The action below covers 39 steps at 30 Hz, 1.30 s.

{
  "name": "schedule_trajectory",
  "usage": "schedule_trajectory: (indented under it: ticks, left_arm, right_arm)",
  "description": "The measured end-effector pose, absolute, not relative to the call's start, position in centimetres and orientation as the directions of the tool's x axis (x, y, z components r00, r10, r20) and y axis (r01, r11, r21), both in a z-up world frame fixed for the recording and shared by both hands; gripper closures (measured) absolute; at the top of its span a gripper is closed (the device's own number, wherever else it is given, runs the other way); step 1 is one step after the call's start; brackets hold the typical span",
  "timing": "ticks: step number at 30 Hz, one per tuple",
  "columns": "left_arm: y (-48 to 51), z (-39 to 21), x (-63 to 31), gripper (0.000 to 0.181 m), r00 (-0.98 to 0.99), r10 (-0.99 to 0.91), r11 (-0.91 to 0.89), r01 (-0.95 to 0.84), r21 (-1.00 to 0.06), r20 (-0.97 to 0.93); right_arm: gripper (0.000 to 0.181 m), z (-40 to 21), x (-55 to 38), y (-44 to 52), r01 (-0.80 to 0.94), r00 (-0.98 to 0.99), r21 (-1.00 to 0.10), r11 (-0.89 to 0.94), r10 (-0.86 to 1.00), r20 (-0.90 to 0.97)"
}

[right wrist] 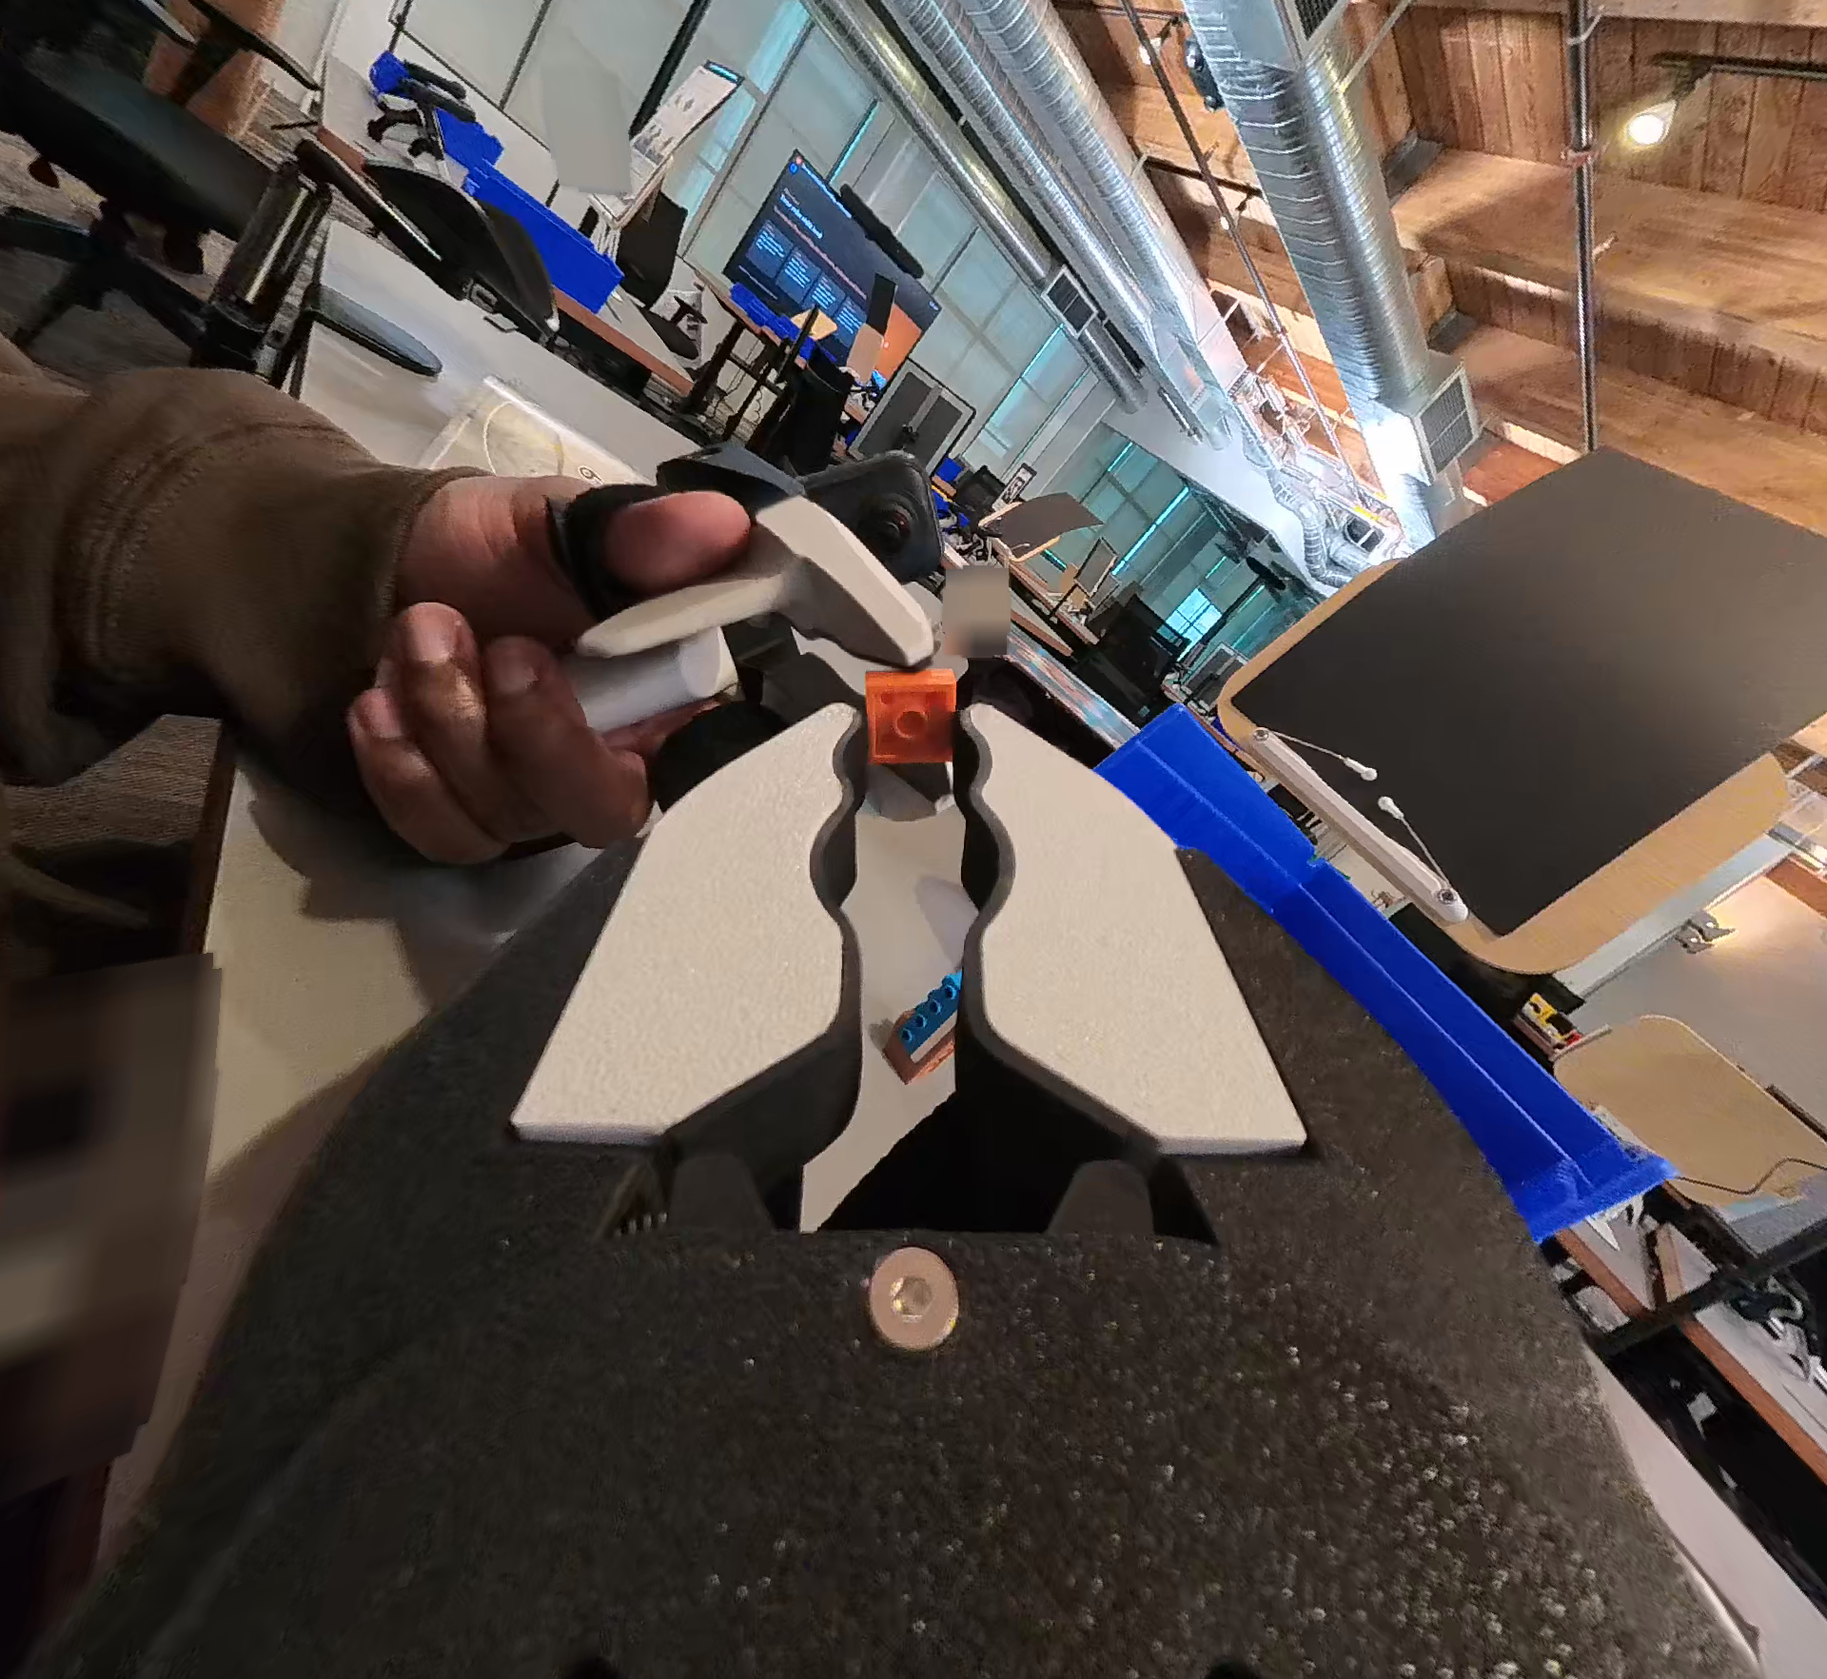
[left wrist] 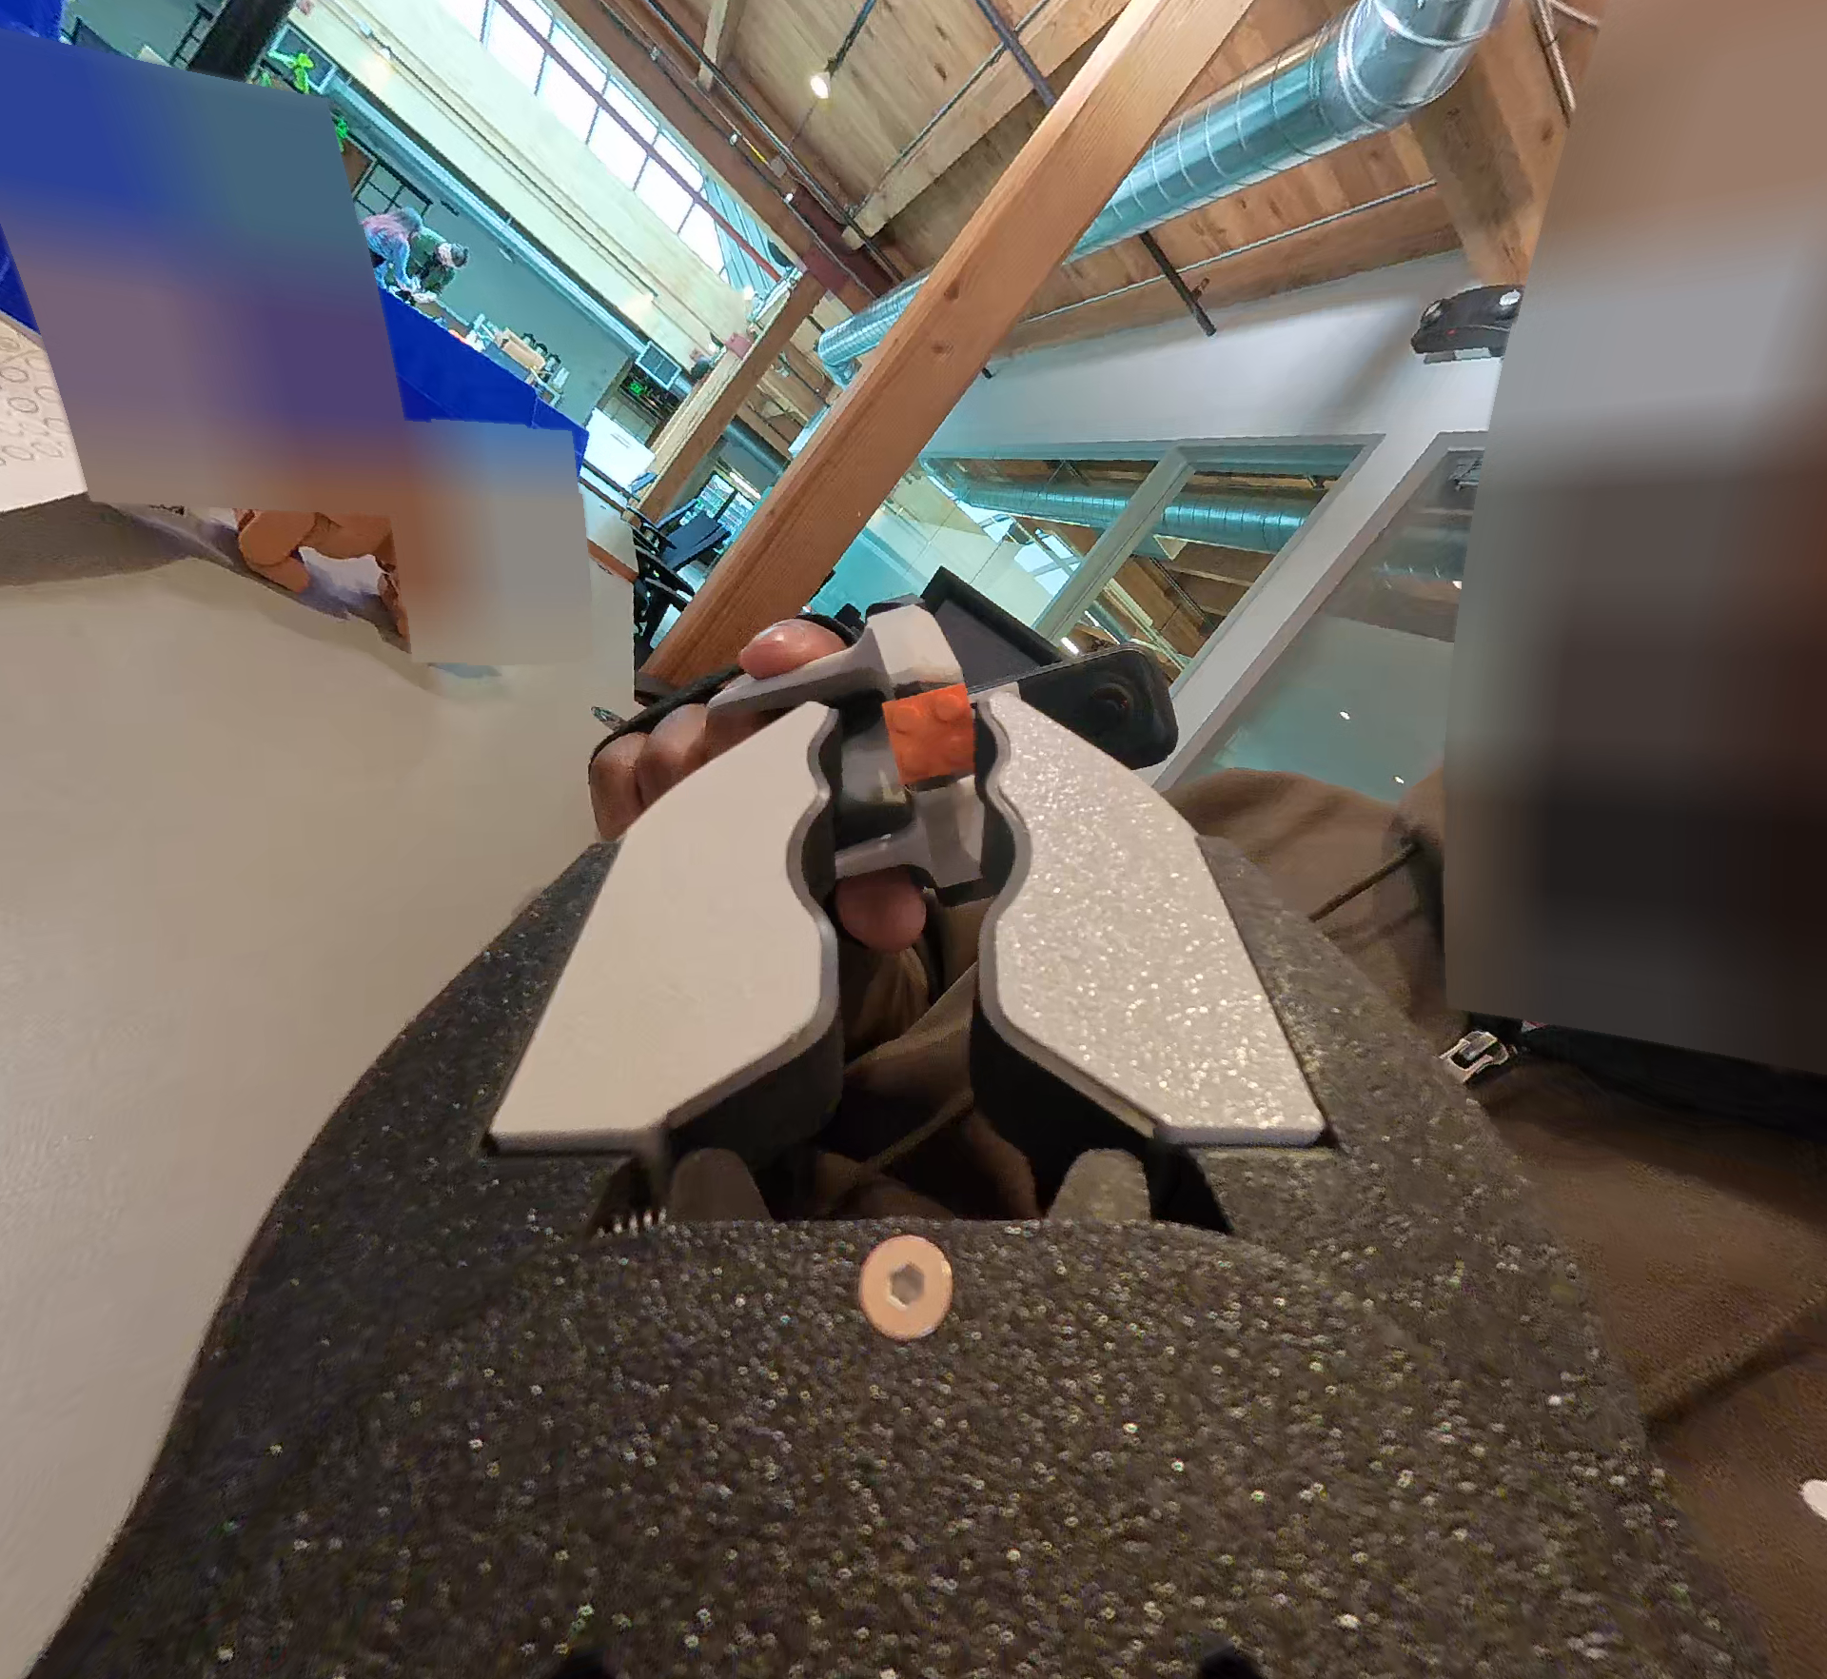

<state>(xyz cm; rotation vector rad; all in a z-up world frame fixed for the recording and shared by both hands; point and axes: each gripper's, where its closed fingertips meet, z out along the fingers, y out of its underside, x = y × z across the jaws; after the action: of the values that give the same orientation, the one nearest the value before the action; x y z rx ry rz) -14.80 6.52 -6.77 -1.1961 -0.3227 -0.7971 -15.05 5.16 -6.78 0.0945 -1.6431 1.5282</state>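
Both grippers are raised above a white table and meet tip to tip on one small orange brick. In the left wrist view my left gripper (left wrist: pixel 910 722) is closed on the orange brick (left wrist: pixel 929 737), whose studs face this camera. The right gripper's grey fingers (left wrist: pixel 890 653) cross above and below the brick, with a hand behind. In the right wrist view my right gripper (right wrist: pixel 912 727) is shut on the same brick (right wrist: pixel 910 717), whose underside shows. The left gripper's fingers (right wrist: pixel 850 593) touch the brick's top and bottom, and a hand (right wrist: pixel 494 692) holds that gripper.
A blue brick on a brown one (right wrist: pixel 924 1028) lies on the white table (right wrist: pixel 297 890) below the right gripper. A blue rail (right wrist: pixel 1384 959) runs along the table's far edge, with a black-backed chair (right wrist: pixel 1532 692) beyond. The person's brown top (left wrist: pixel 1483 1236) is close on the right. Both grippers' tips are close together, under 4 cm apart.
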Motion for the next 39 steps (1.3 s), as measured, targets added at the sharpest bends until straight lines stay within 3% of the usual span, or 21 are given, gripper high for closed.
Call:
schedule_trajectory:
  ticks: [13,27,39]
  left_arm:
    - [6.0,-6.4,-14.7,0.165,0.783,-0.342,0.195,0.601,-0.775,0.52]
    - [5.9,-6.1,-14.1,0.166,0.903,-0.229,0.245,0.414,-0.877,0.363]
    - [5.8,-6.2,-14.3,0.166,0.914,-0.193,0.26,0.398,-0.88,0.356]
  right_arm:
    - [0.164,-6.8,-15.2,5.0,-0.591,-0.591,-0.76,0.269,0.496,0.636]
    - [0.16,-5.7,-13.8,5.1,-0.598,-0.646,-0.787,0.152,0.489,0.586]
    - [0.163,-5.9,-14.0,5.1,-0.584,-0.646,-0.796,0.161,0.501,0.576]
